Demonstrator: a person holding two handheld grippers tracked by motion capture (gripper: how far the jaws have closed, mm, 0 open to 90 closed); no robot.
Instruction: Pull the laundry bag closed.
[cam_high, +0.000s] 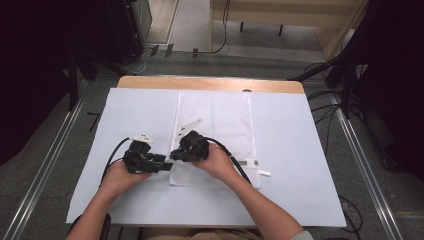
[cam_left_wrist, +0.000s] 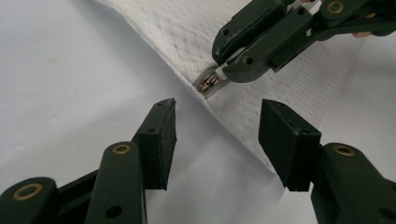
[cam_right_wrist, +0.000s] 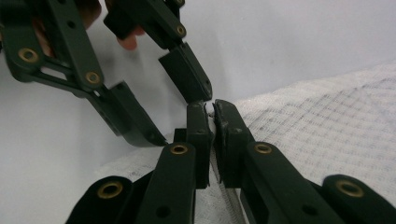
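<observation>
Mesh laundry bag (cam_high: 215, 125) lies on the white surface (cam_high: 300, 150). Right tool (cam_left_wrist: 224, 70) pinches its zipper pull (cam_left_wrist: 210, 83) at the bag's seven-o'clock corner. Left tool (cam_left_wrist: 217, 140) gapes wide just beside it.

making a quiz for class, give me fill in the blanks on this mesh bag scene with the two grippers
1. The right gripper is ____ on the zipper pull of the mesh bag.
2. The left gripper has its jaws ____, with nothing between them.
3. The bag lies flat on a ____ sheet that covers the table.

Missing words: shut; open; white
</observation>
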